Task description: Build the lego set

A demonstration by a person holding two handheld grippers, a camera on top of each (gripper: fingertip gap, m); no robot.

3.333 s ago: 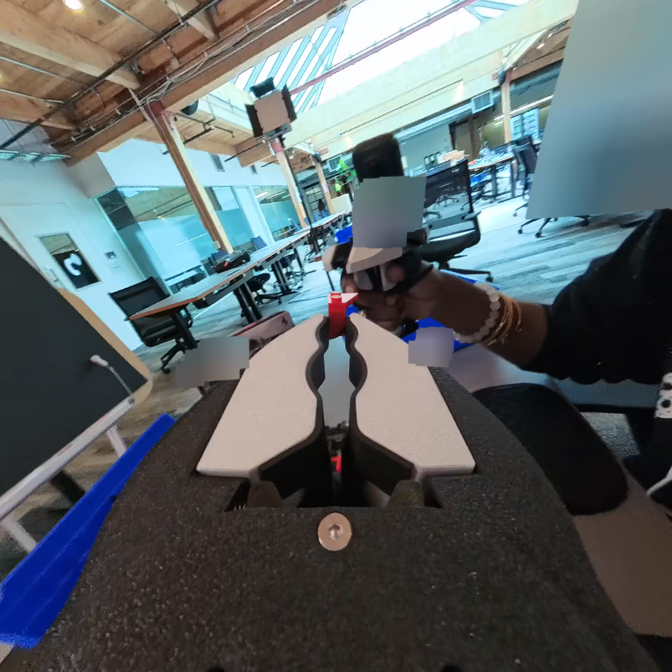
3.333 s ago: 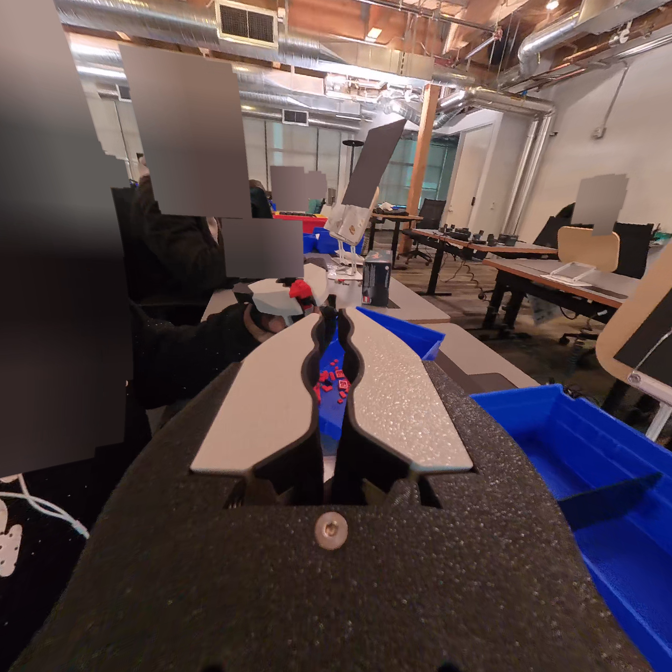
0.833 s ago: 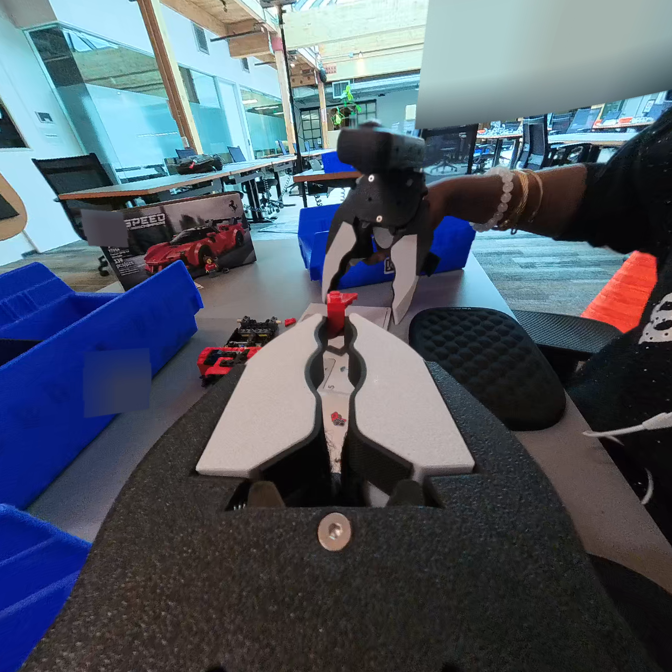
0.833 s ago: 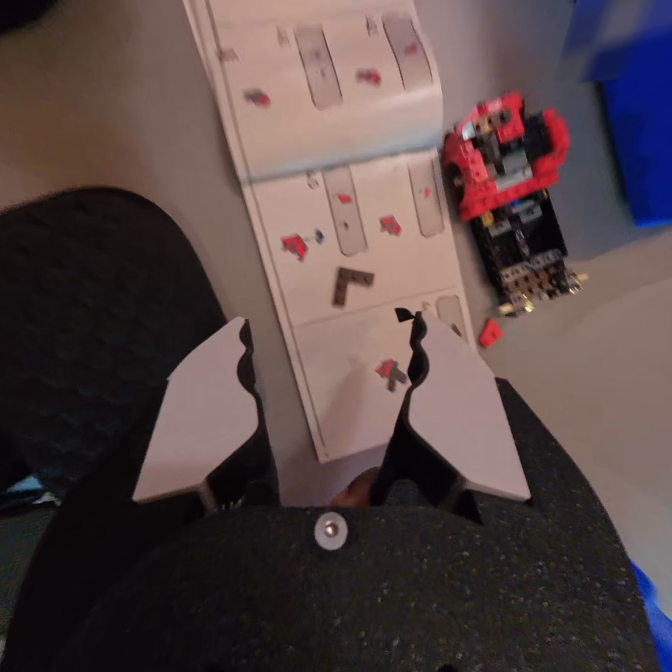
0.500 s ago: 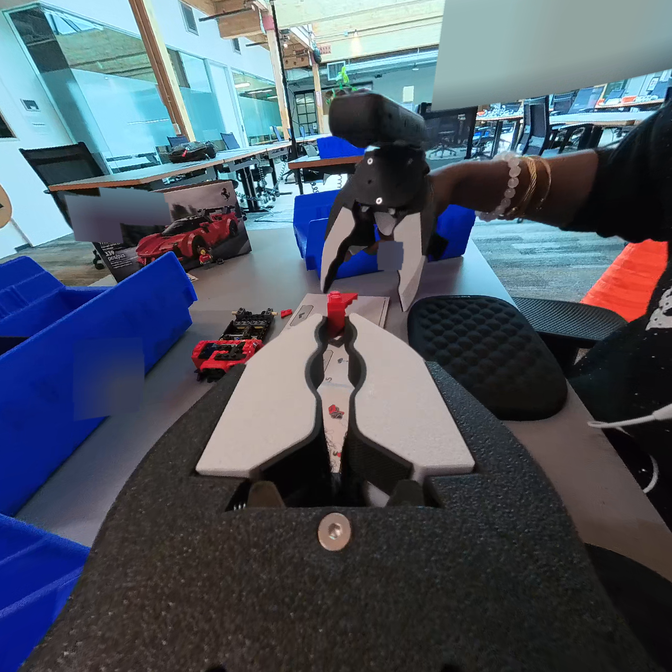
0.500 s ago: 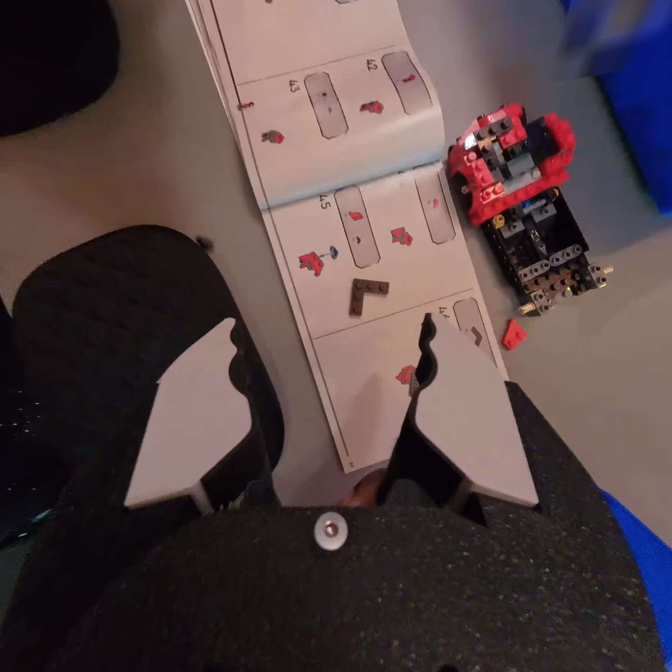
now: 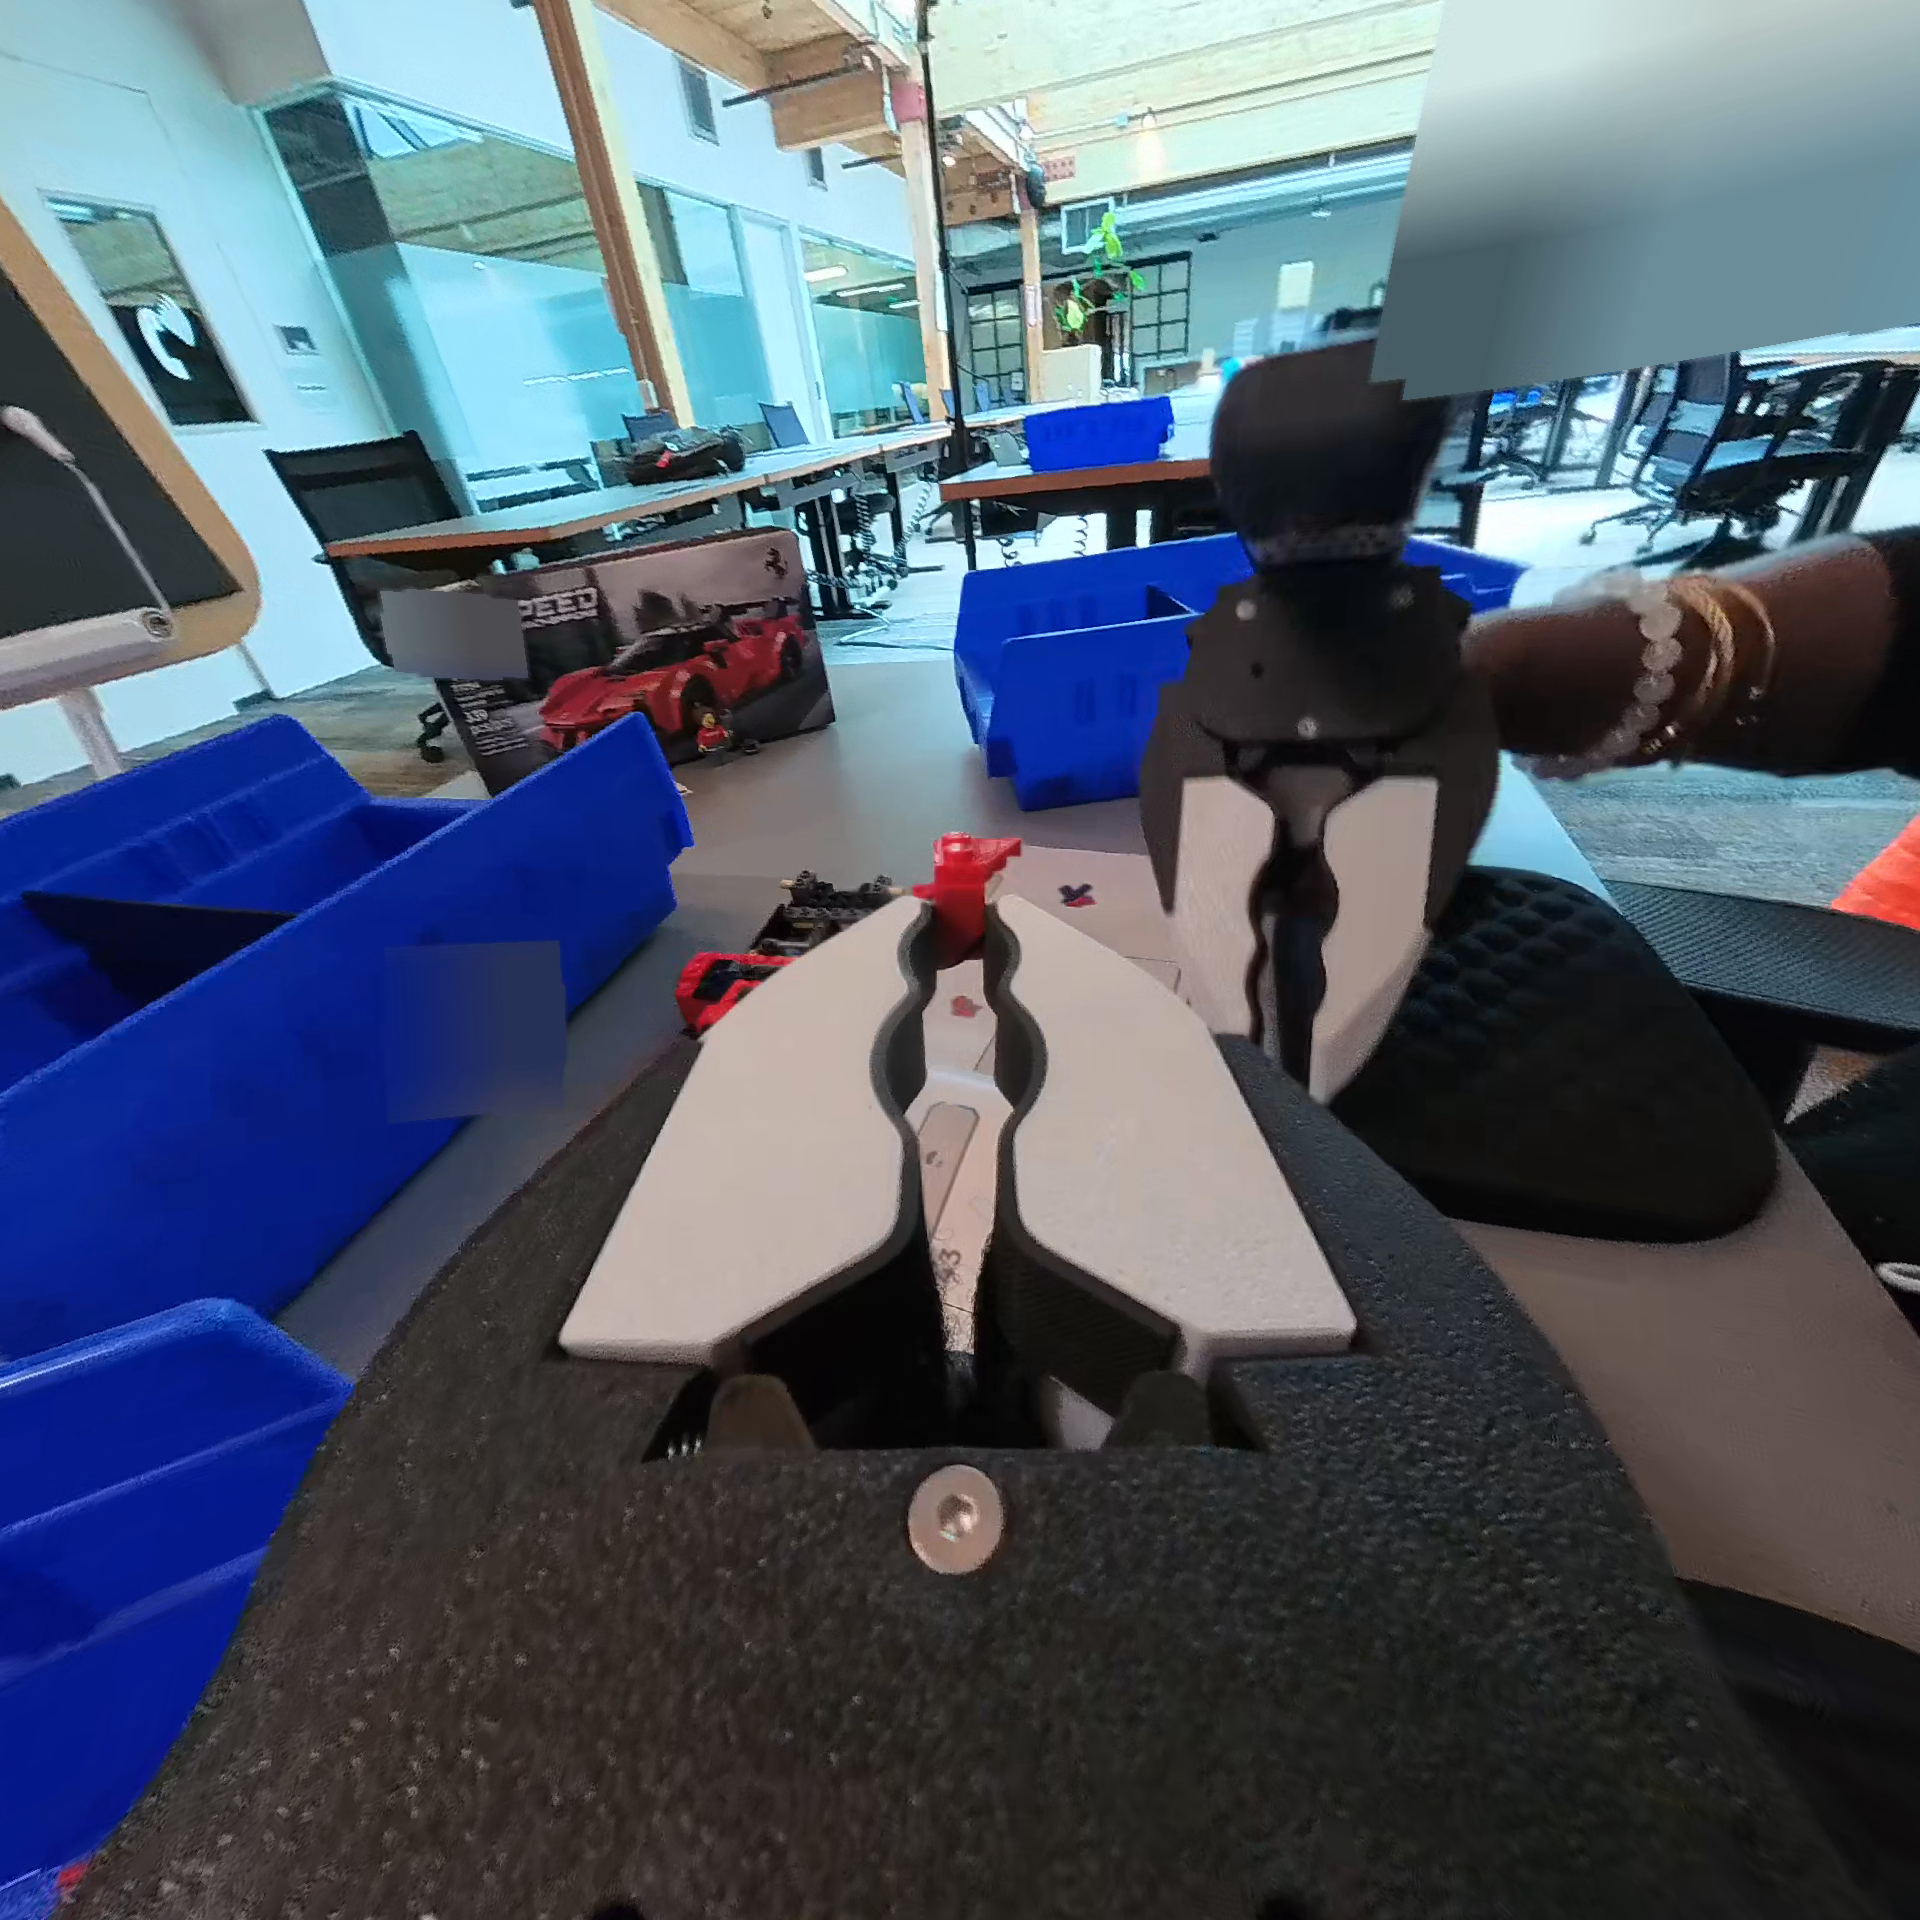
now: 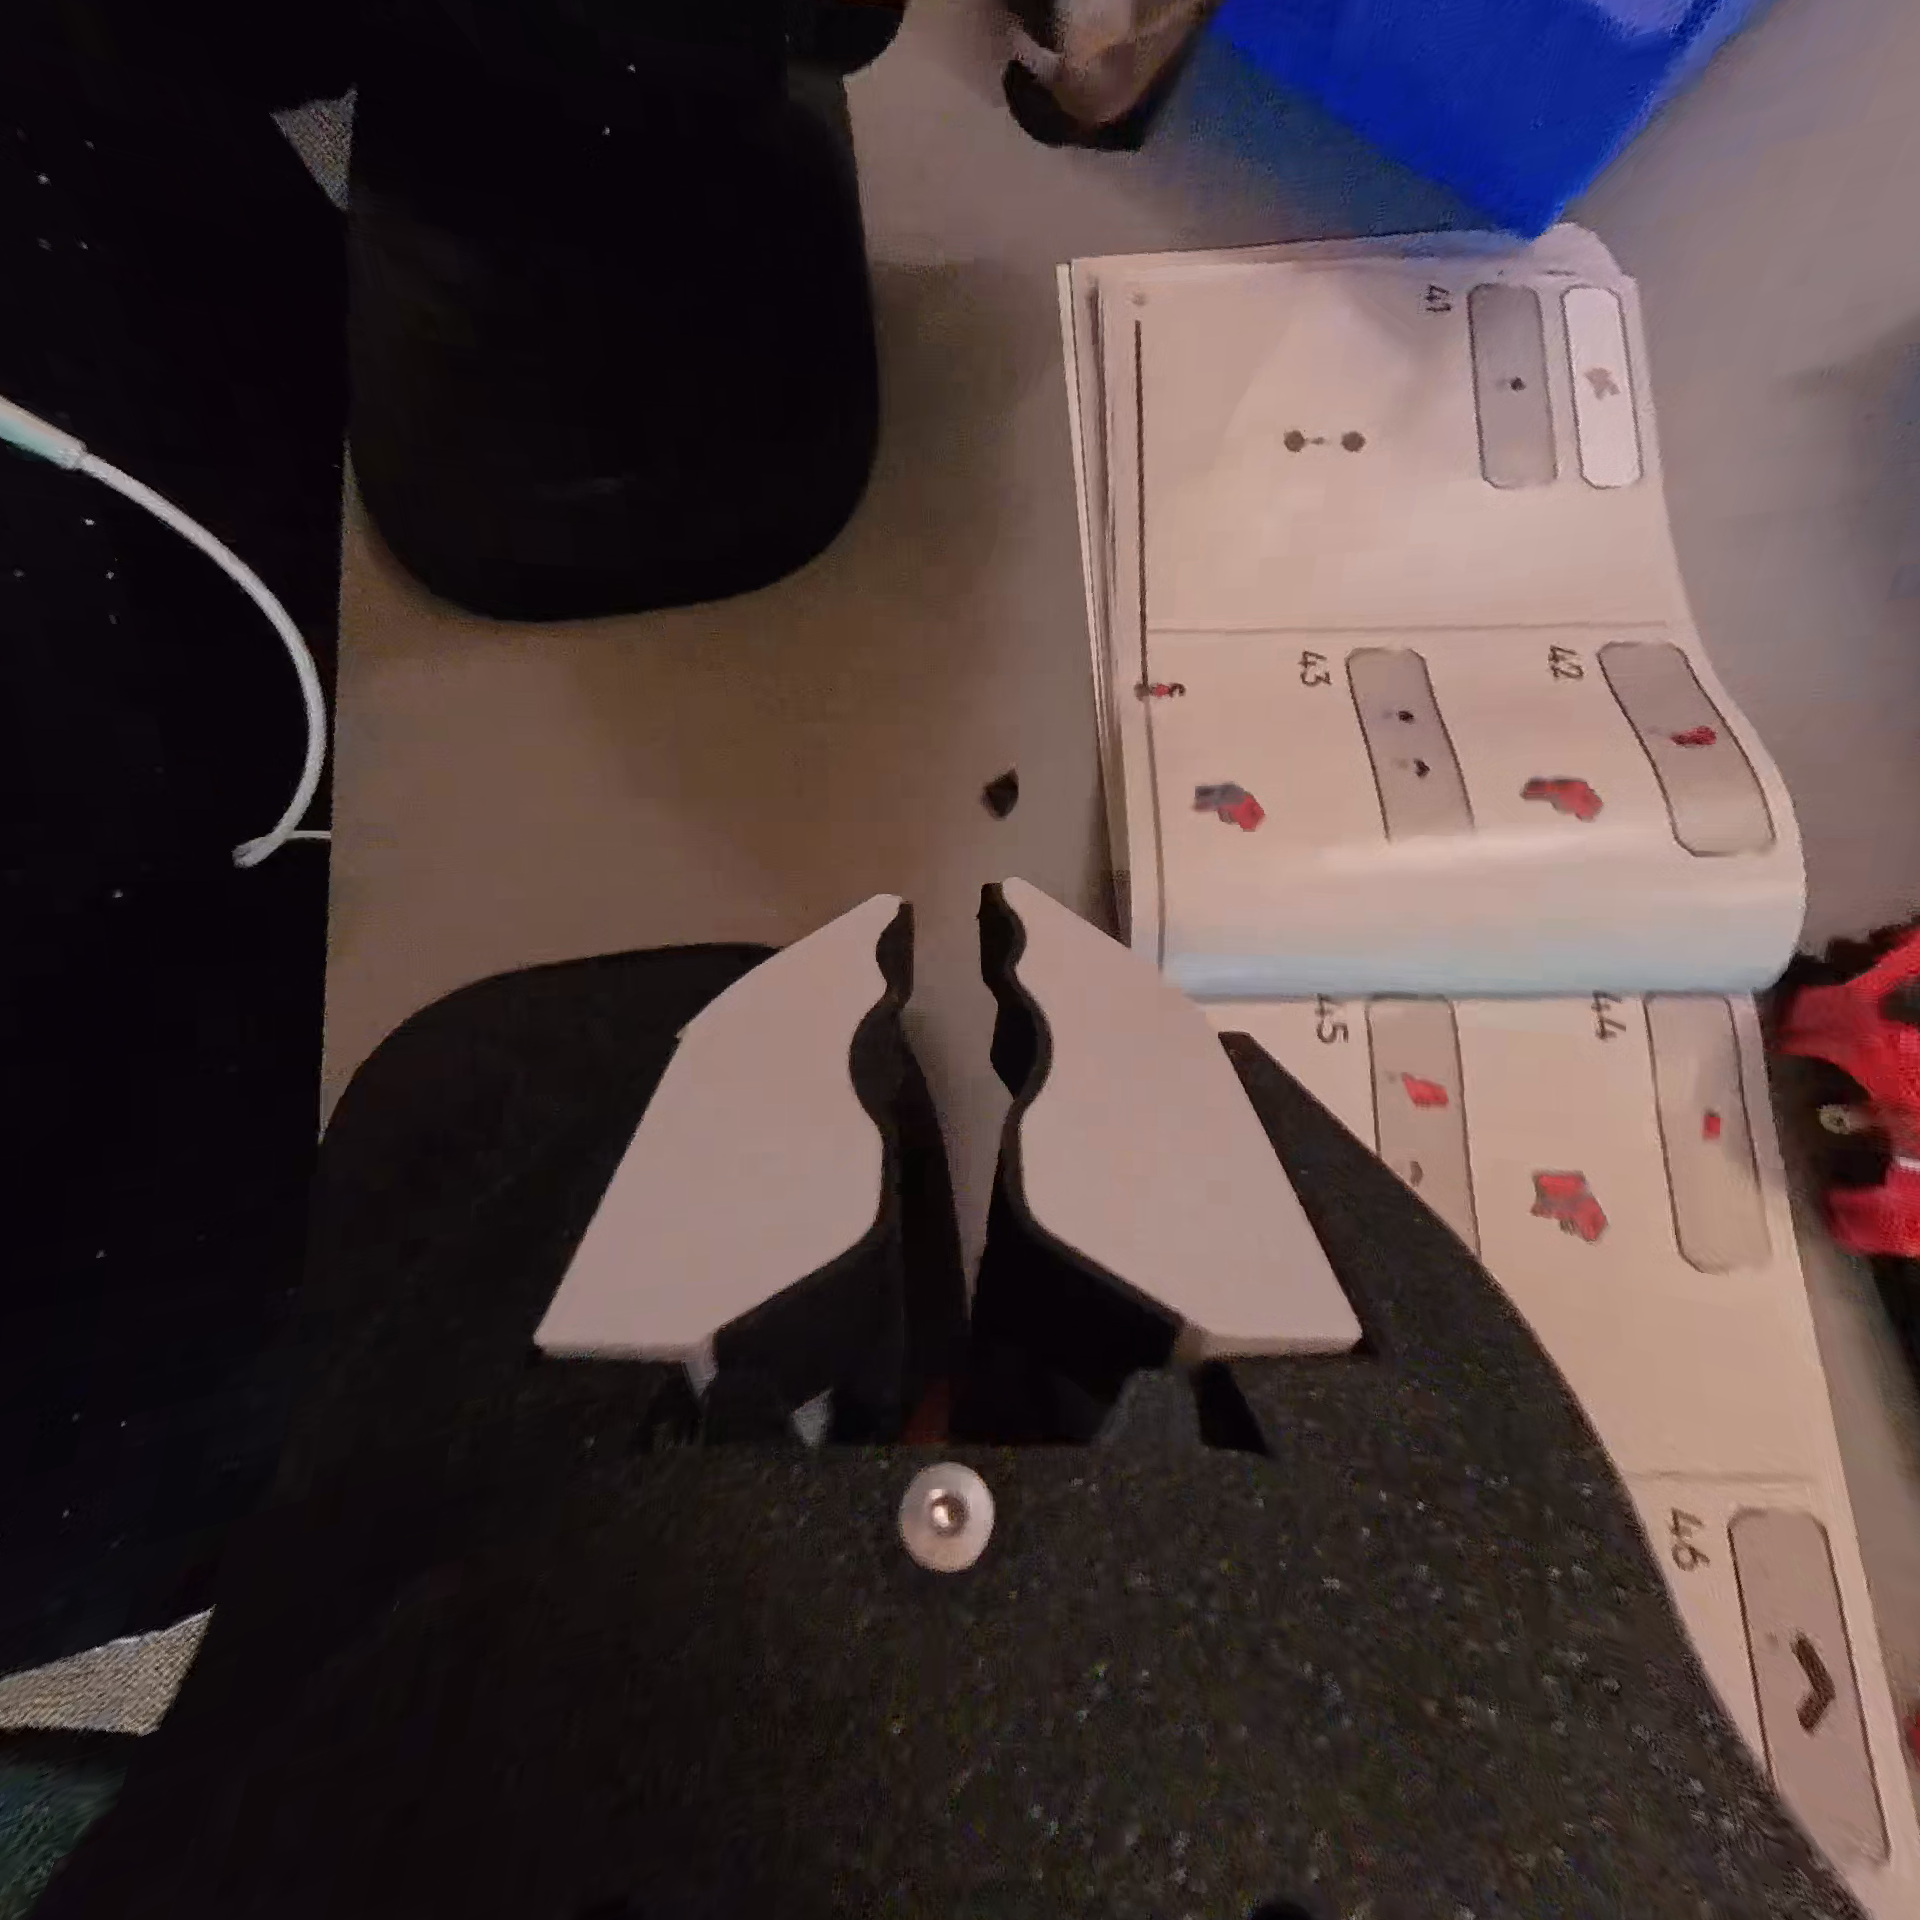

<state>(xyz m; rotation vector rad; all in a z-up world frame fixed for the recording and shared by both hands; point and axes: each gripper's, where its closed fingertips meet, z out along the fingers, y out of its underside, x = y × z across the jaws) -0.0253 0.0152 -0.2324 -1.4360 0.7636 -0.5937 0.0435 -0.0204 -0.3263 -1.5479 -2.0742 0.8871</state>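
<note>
My left gripper [image 7: 958, 912] is shut on a small red lego piece [image 7: 961, 878] and holds it above the grey table [image 7: 883, 790]. The partly built red and black car [image 7: 774, 951] lies just left of the fingertips. It also shows at the right edge of the right wrist view [image 8: 1860, 1101]. My right gripper [image 8: 943, 904] points straight down at the table [image 8: 644, 748], its jaws drawn in to a narrow gap with nothing between them. A small black piece [image 8: 1000, 795] lies on the table just beyond its tips. The open instruction booklet [image 8: 1455, 582] lies to its right.
Blue bins [image 7: 312, 987] stand on the left and another at the back [image 7: 1070, 665]. The lego box [image 7: 644, 655] stands behind the car. A black padded cushion [image 7: 1558, 1060] lies right of the booklet; it also shows in the right wrist view [image 8: 613, 364]. A person's arm holds the right gripper [image 7: 1288, 1060]. The grippers' ends are close to 12 cm from one another.
My right gripper has gone from wide open to nearly closed and moved left off the booklet to the bare table near the black piece. My left gripper still holds the red piece.
</note>
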